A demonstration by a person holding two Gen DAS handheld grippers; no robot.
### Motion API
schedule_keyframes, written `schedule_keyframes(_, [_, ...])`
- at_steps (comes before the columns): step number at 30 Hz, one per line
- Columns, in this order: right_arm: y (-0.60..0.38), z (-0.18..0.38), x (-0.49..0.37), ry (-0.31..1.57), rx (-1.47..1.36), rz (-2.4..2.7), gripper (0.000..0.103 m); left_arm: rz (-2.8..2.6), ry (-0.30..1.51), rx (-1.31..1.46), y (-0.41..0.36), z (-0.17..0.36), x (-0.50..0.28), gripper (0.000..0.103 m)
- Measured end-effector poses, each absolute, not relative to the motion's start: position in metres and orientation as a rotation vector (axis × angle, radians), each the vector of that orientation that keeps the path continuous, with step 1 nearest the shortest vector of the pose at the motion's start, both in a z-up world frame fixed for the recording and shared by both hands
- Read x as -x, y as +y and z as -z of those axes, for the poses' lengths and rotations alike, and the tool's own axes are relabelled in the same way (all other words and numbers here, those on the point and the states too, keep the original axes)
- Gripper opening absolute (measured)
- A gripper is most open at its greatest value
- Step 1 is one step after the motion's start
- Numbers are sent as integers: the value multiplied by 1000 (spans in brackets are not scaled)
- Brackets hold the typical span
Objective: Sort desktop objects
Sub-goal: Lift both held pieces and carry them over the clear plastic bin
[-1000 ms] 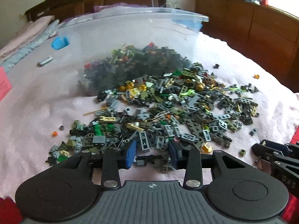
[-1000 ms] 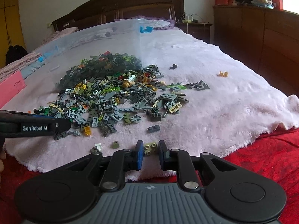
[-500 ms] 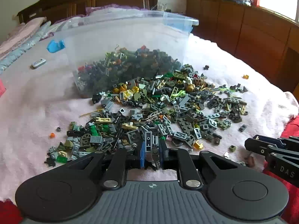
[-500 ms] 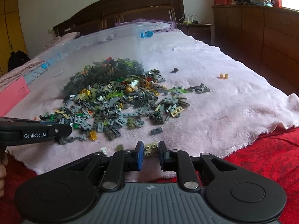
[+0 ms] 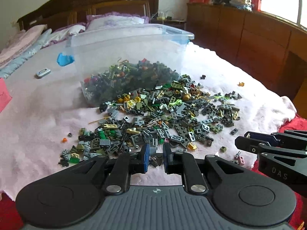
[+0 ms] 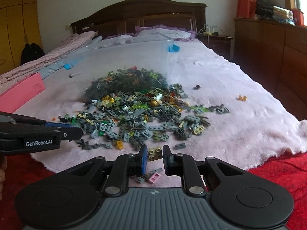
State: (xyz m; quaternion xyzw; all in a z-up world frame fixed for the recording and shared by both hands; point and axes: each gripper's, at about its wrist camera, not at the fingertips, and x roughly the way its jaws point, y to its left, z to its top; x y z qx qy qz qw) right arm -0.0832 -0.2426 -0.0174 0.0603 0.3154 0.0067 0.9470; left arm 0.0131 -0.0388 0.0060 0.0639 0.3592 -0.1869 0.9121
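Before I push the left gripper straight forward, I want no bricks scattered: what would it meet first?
Probably the near edge of the loose brick pile: small grey pieces already lie between the left gripper fingers. The clear plastic bin stands behind the pile; depth is uncertain.

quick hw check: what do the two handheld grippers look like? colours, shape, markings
Both match: matte black linkage arms with silver pivot pins, two round black housings, a ribbed grey centre plate bearing a small compass-like emblem, and blue pads on the fingers. The left gripper, seen from the right wrist view, reads "GenRobot.AI" in white on its side. The right gripper, seen from the left wrist view, shows embossed "DAS". No cables or sleeves visible.
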Motion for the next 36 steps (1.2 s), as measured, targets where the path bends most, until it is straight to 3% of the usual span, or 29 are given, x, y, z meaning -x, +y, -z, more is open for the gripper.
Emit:
schedule_keyframes(13, [-229, -14, 65, 625, -126, -65, 18, 381, 721, -128, -31, -29, -18, 18])
schedule_keyframes(24, [-232, 2, 68, 685, -137, -66, 19, 373, 856, -115, -24, 12, -26, 29])
schedule_keyframes(27, [-232, 5, 67, 694, -143, -69, 18, 383, 864, -133, -27, 14, -25, 43])
schedule_keyframes(36, [-233, 13, 58, 715, -164, -74, 19, 385, 904, -178, -29, 23, -27, 39])
